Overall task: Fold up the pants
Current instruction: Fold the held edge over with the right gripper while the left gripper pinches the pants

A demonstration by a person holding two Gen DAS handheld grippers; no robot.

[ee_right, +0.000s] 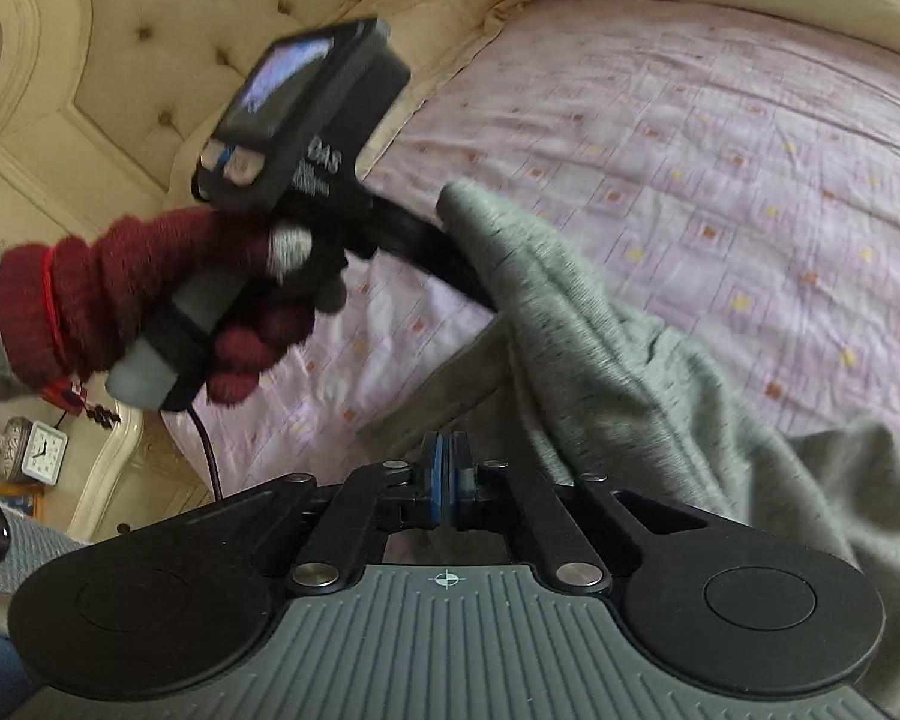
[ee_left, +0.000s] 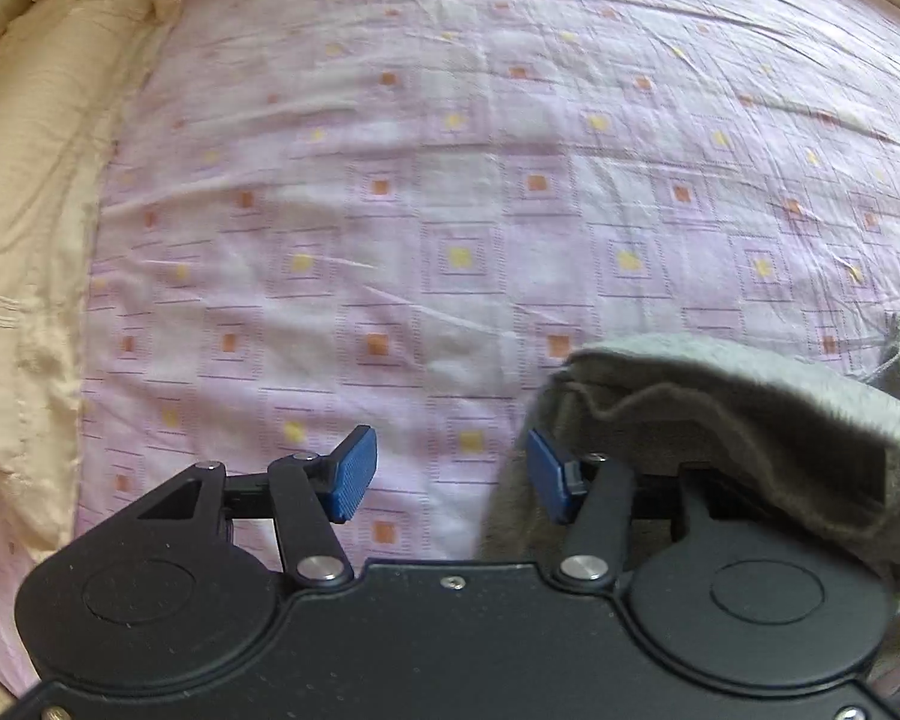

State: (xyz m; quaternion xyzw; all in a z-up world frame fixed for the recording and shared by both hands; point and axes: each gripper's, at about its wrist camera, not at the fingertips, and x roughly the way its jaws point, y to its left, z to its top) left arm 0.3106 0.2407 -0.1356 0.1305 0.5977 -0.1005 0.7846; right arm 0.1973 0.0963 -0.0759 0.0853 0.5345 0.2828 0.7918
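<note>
The grey pants hang over the right finger of my left gripper, whose blue pads stand wide apart above the pink sheet; nothing is pinched between them. In the right wrist view the pants drape from the left gripper's body, held by a hand in a red glove, down past my right gripper. The right gripper's blue pads are pressed together; the grey cloth lies just beyond and to their right, and I cannot tell whether any cloth is caught between them.
A pink patterned bed sheet covers the bed. A cream duvet is bunched along its left side. A tufted cream headboard and a bedside table with a clock show in the right wrist view.
</note>
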